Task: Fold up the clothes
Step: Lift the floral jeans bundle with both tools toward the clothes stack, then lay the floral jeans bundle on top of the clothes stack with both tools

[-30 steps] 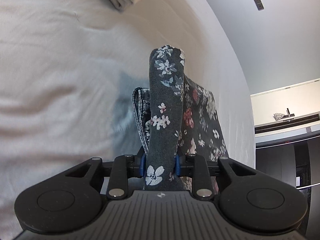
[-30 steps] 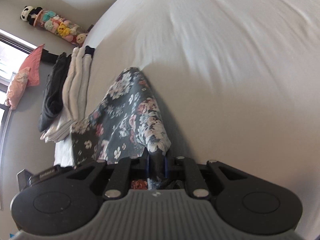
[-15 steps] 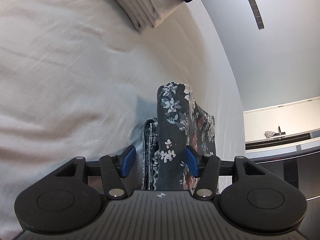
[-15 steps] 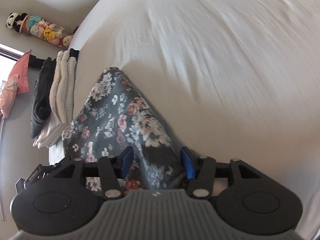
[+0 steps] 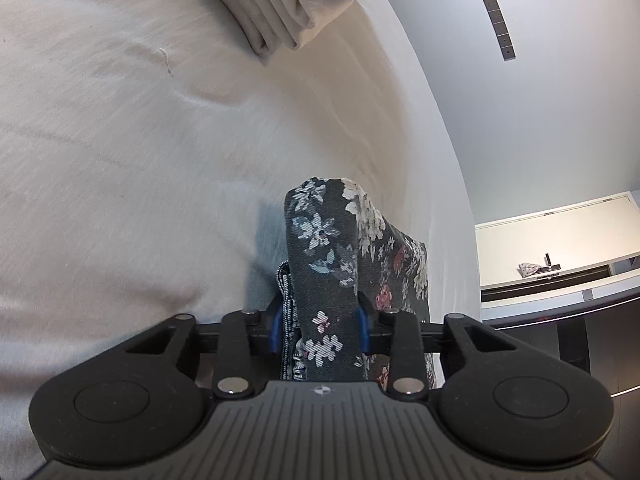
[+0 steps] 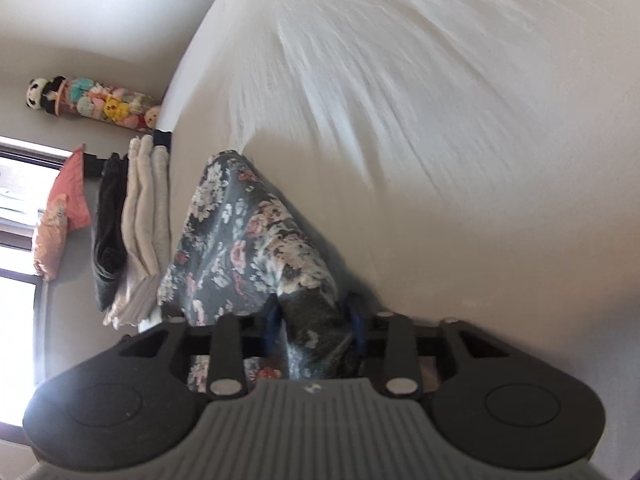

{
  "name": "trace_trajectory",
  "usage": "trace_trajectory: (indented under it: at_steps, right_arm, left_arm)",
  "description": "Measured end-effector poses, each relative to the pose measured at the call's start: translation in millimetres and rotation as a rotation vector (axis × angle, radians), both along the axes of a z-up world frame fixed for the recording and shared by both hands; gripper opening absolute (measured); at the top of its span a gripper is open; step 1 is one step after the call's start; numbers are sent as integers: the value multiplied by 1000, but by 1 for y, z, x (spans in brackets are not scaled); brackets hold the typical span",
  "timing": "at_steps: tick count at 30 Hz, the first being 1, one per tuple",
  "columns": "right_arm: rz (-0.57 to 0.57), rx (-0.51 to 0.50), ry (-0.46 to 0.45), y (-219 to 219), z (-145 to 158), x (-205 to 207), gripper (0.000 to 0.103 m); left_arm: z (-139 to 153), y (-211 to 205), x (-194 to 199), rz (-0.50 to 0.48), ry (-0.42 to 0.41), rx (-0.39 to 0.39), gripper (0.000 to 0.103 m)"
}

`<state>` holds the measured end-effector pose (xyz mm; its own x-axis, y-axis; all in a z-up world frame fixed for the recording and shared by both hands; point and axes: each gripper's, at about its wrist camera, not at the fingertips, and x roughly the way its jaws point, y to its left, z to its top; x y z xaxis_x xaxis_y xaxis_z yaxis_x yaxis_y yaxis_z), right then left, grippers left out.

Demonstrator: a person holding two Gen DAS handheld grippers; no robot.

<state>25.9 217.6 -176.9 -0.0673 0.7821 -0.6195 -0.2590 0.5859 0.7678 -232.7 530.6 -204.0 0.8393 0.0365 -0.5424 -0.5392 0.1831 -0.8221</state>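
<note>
both grippers on the same garment, a dark floral garment, folded into a thick bundle over the white bed.

left gripper: blue fingers pinching the bundle, several layers between them, incl. a striped/knit inner edge at the left side. cloth stands up ahead of the fingers w/ a rounded fold at top. we judge the grip firm; pads press into fabric both sides.

right gripper: fingers partly hidden by cloth, blue pads just visible either side of a twisted wad of the floral garment. looks pinched on it, not spread. rest of the garment fans out ahead toward the bed edge.

surroundings: stack of folded clothes (pale pieces + a dark one) near the bed edge, also top of left view. plush toys in a row on the wall, pink pillow by the window. motion blur on the sheet in both views, so rig is prob. moving.

step in hand (judgement): garment looks already folded down to a compact packet, held at two ends, being carried or set. can't tell if its underside is touching the bed.

next move calls for: keep both pinches tight so layers don't slip, keep the two ends level, bring packet toward the stack, lower flat, then release both sides together. risk: inner layers sliding out at the left side, fold opens.
</note>
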Motion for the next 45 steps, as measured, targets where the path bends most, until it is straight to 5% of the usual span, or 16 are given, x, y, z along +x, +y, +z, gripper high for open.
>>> trace_trajectory:
  at_steps: [9,17,23,31,45]
  right_arm:
    - [58,80,-114,12,45,4,16]
    - [218,171,-147,60,107,25,16]
    - [405,255,-230,152,177,30,16]
    - [551,327,-357,303,245,21,16]
    - [790,284,-577,531,261,5,16]
  left_arm:
    - [22,-23,-9,58,11,70,25]
    - [84,-42,-45,261,-56,162,24]
    - [147,-26,-79,474,-101,266,24]
    - [219,47,-86,684,-88,415,24]
    - [184,144,-87,912,-84,362,24]
